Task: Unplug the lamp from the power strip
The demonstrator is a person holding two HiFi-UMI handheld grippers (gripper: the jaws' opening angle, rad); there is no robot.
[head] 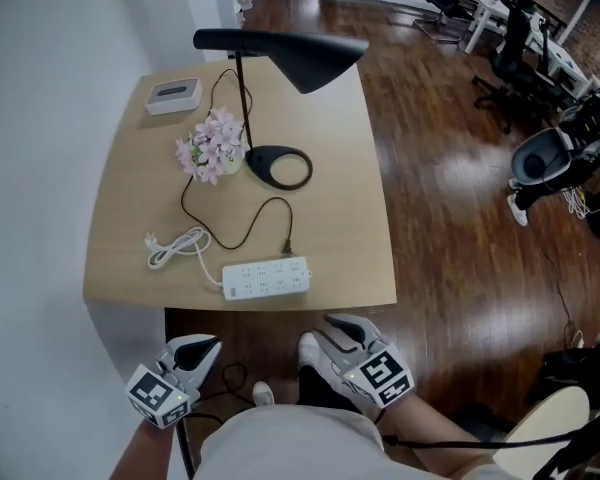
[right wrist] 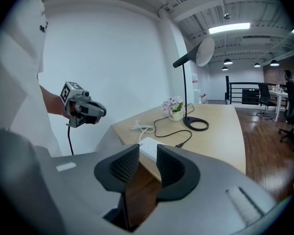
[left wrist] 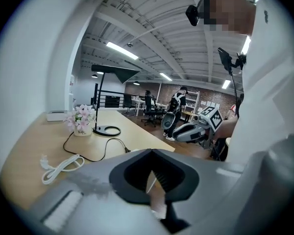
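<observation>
Wood counter [head: 350,198], going left to right: white box [head: 172,95] at the far left, coiled white cord [head: 175,246], pink flowers [head: 212,148], and the black lamp [head: 300,58] standing upright with its shade pointing right. Power strip [head: 265,278] lies left-right along the near edge, with the lamp plug [head: 288,250] just at its far side. Left hand-held gripper [head: 202,348] is pressed together and the right hand-held gripper [head: 342,326] is slightly spread. Both are empty.

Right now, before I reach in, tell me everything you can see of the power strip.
The power strip is a long white plastic block lying flat, sockets up, along the near edge of the table. Its white cord leaves the left end and lies bundled beside it, plug free. The black plug meets its far side near the right end; whether it is seated I cannot tell.
</observation>
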